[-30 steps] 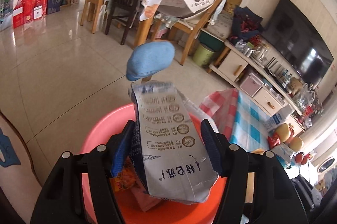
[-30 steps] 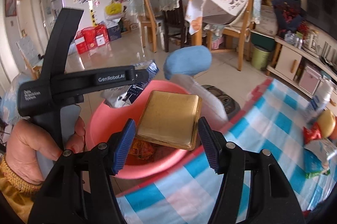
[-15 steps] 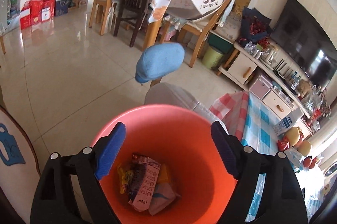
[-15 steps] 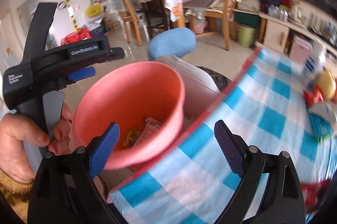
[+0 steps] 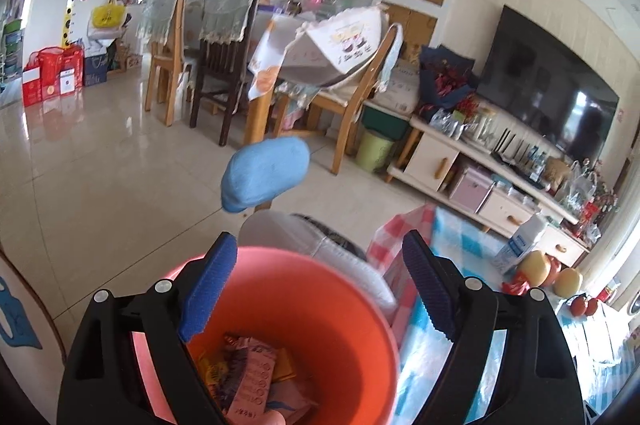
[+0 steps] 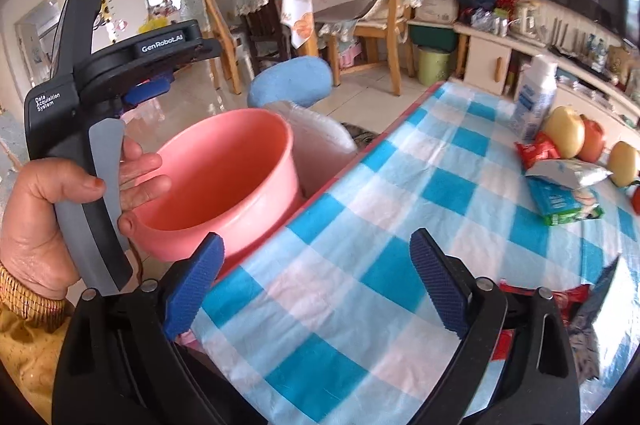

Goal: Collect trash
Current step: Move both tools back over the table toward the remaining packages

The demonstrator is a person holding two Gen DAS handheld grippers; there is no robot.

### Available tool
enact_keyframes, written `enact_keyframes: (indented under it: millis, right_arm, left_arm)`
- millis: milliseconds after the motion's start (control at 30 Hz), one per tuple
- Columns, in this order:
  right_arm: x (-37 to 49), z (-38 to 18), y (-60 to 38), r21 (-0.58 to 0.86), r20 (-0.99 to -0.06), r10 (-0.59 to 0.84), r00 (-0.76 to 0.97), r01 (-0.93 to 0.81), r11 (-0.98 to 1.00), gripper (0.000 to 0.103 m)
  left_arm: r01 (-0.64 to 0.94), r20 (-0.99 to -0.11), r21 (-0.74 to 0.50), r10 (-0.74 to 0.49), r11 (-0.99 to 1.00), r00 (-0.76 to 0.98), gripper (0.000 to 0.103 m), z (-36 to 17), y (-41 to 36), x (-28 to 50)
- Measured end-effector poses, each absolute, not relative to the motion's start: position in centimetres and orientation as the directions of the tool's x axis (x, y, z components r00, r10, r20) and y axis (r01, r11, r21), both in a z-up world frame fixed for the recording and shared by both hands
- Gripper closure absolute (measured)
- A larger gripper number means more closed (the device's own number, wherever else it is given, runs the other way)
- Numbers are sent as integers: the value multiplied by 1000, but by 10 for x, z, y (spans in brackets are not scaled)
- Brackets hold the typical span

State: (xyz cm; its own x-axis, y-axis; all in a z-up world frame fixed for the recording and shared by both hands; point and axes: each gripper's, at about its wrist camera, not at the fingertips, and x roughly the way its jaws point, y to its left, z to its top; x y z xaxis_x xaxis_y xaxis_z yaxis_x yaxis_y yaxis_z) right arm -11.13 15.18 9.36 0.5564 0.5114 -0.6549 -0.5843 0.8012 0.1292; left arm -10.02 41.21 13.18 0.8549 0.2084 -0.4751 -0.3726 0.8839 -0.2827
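Observation:
A pink bucket (image 5: pixel 288 257) stands beside the table and holds several crumpled wrappers (image 5: pixel 252 373). My left gripper (image 5: pixel 318 241) hangs over its mouth, its jaws opening with nothing between them. My right gripper (image 6: pixel 316 239) hovers over the blue-checked tablecloth (image 6: pixel 360 265), its jaws also opening and empty. The bucket (image 6: pixel 224 177) lies to its left, next to a hand (image 6: pixel 44 209) on the left gripper's handle. On the table lie a green and silver snack bag (image 6: pixel 568 193), a red wrapper (image 6: pixel 536 151) and red and dark wrappers (image 6: pixel 576 309) at the right edge.
Fruit (image 6: pixel 564 137) and a white bottle (image 6: pixel 534 101) stand at the table's far side. A blue cushioned seat (image 5: pixel 264 181) sits just beyond the bucket. Dining chairs (image 5: pixel 224 65), a green bin (image 5: pixel 374 151) and a TV cabinet (image 5: pixel 480 177) line the room's far side.
A silver packet has left the left gripper and a gold flat box has left the right gripper. Both jaws have spread wide. The right gripper has swung right, from the bucket to over the table.

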Motion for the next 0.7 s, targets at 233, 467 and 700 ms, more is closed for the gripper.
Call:
enact_keyframes:
  millis: [233,467,700]
  right_arm:
    - [-121,104,115,129,-620,488,615,-533,836,4]
    - [-135,113,80,125,-603,458,653,-490,863,4]
    - [-149,121,41,123,-589,420,690,-437,891,4]
  left_arm:
    - [-297,-456,-323,127,899,881,17,127,389,-91]
    - [-218,-446,-292,69,931,892,17,119,348,-84]
    - [-145,-485,-280,-9,949,875,17,115,310,-83]
